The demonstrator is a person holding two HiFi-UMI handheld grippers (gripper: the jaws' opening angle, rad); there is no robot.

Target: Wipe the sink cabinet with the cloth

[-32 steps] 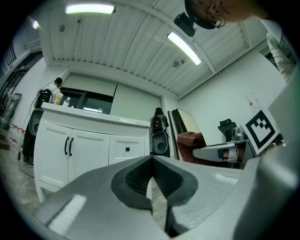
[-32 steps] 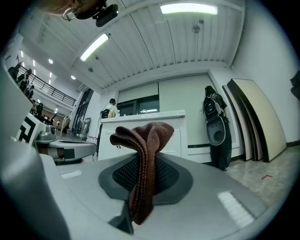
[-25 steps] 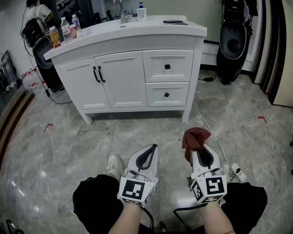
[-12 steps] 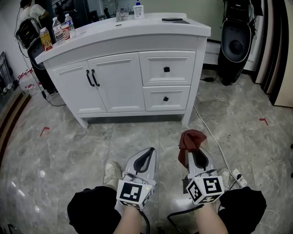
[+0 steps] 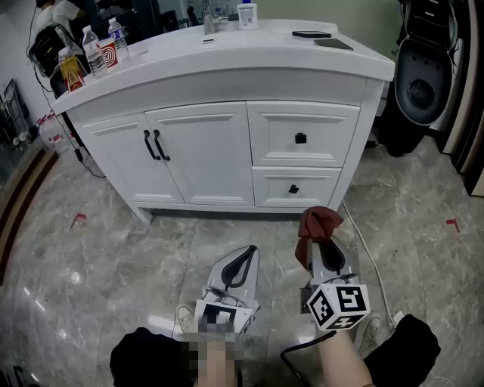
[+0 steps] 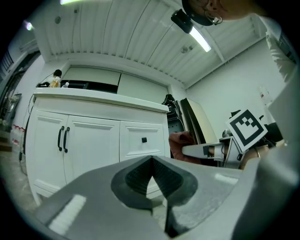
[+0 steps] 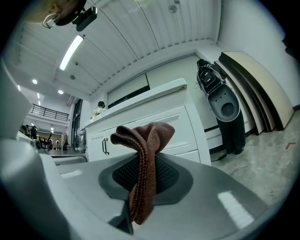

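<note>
The right gripper [image 5: 325, 243] is seen clamped on the cloth [image 7: 143, 140], a brown-red rag that is pinched between the jaws, bunched above the tips and hung down over the pads on the near side. The left gripper [image 6: 151, 161] is held just left of it, its jaws brought together at the tips with nothing between them. Both grippers are pointed toward the cabinet [image 5: 204, 151], and neither is in touch with it; marbled floor [image 5: 113, 249] is seen between. The cloth is thus kept in the air, near the cabinet's lower drawer [image 5: 295, 189] in the head view but apart from it. The white cabinet is fitted with two doors at the left, bearing black handles [image 5: 155, 145], and two drawers at the right, one above the other, each with a black knob. On the countertop [image 5: 227, 57] bottles [image 5: 97, 47] are stood at the far left, a faucet [image 5: 208, 15] and a soap dispenser [image 5: 246, 13] at the far edge, and a dark phone [image 5: 311, 34] toward the right. A white cord [image 5: 364, 242] is laid on the floor right of the right gripper, and a black device [image 5: 420, 83] is stood beyond the cabinet's right end.
</note>
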